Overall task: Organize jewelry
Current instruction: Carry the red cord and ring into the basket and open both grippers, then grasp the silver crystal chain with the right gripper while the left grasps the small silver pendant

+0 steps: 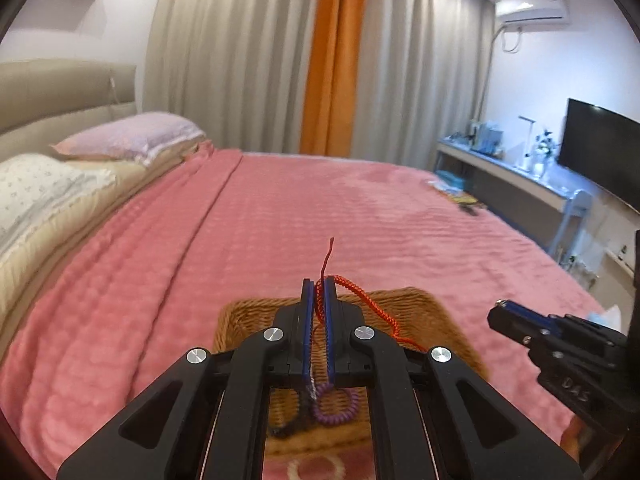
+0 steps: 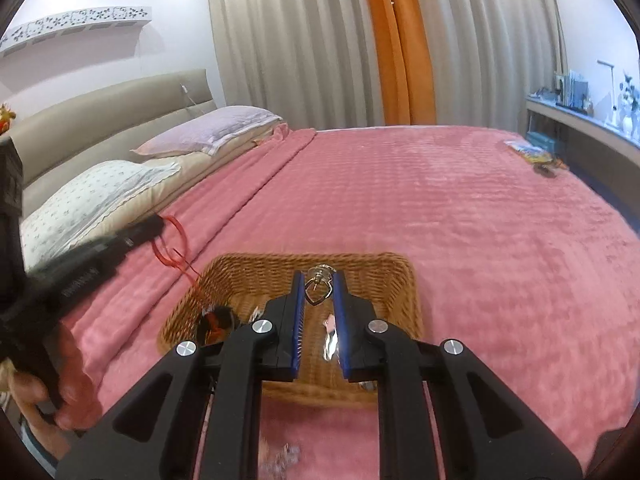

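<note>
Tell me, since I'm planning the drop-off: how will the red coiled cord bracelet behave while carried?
Probably floppy: the red coiled cord bracelet droops in loops from the shut left gripper. Likely light, hanging freely over the woven wicker basket. Its trailing strand may snag the weave.

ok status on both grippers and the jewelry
Left gripper shut on red cord. Right gripper shut on metal clasp. Both above wicker basket. Nothing blocking.

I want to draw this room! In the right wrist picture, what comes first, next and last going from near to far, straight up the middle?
Tool shut on a silver charm → wicker basket → pink blanket → curtains.
</note>
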Motion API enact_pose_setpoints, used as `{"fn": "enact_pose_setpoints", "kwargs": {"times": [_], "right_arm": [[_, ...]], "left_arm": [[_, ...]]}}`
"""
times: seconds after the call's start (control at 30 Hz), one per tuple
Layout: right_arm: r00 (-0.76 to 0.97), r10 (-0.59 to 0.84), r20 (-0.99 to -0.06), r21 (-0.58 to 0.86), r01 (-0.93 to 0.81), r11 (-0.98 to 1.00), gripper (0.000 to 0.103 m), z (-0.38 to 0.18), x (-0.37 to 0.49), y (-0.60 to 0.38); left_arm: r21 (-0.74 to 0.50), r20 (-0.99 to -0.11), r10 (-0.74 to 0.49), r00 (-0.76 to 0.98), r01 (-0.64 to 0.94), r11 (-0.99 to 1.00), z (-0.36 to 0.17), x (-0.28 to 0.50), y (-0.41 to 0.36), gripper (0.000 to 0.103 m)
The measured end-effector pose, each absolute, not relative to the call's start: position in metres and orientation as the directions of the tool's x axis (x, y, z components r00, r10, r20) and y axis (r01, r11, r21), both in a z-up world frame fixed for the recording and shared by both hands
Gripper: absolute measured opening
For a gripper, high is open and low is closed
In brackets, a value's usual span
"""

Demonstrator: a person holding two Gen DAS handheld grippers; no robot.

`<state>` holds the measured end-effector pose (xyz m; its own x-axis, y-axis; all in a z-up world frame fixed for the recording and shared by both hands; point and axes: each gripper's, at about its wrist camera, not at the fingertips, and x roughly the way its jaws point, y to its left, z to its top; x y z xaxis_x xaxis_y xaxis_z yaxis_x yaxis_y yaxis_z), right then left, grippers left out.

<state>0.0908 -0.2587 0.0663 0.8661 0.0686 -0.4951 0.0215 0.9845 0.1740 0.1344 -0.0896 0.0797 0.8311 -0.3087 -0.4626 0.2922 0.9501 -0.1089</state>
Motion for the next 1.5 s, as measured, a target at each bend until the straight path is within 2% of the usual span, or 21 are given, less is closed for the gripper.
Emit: {"fn": "enact_pose_setpoints", "kwargs": {"times": [0.47,0.7,0.77,0.8,0.83,0.87,1.03,1.27,1.5], "right_arm": [[0.733,0.090,-0.674,0.198,0.063,0.978,0.012,-0.011,0.160,-0.265],[0.699,0.105,-0.708,0.222,0.079,0.972,0.013,-0.023,0.167,-0.270],[0.703,0.105,-0.704,0.224,0.080,0.971,0.018,-0.021,0.164,-0.271],[0.707,0.102,-0.700,0.224,0.082,0.971,0.035,-0.020,0.162,-0.272],[0.714,0.094,-0.693,0.220,0.086,0.972,0.055,-0.018,0.160,-0.272],[0.730,0.077,-0.679,0.209,0.092,0.974,0.060,-0.014,0.156,-0.271],[0.763,0.089,-0.640,0.219,0.070,0.973,0.060,0.004,0.137,-0.268],[0.813,0.088,-0.576,0.201,0.037,0.979,0.060,0.039,0.081,-0.254],[0.809,0.112,-0.578,0.207,0.012,0.978,0.060,0.041,0.033,-0.240]], "left_arm": [[-0.132,-0.597,-0.299,0.744,0.277,0.952,0.005,0.186,-0.093,0.003],[-0.125,-0.634,-0.308,0.709,0.299,0.946,-0.005,0.190,-0.100,0.005],[-0.134,-0.636,-0.320,0.702,0.308,0.942,-0.005,0.188,-0.099,0.025],[-0.140,-0.632,-0.326,0.703,0.310,0.940,-0.004,0.187,-0.098,0.043],[-0.139,-0.616,-0.328,0.716,0.311,0.940,-0.001,0.183,-0.097,0.047],[-0.138,-0.611,-0.332,0.718,0.316,0.939,0.002,0.180,-0.096,0.047],[-0.200,-0.568,-0.392,0.724,0.341,0.919,0.023,0.161,-0.083,0.058],[-0.206,-0.463,-0.438,0.771,0.387,0.899,0.064,0.099,-0.060,0.060],[-0.193,-0.438,-0.435,0.787,0.390,0.900,0.075,0.048,-0.040,0.062]]}}
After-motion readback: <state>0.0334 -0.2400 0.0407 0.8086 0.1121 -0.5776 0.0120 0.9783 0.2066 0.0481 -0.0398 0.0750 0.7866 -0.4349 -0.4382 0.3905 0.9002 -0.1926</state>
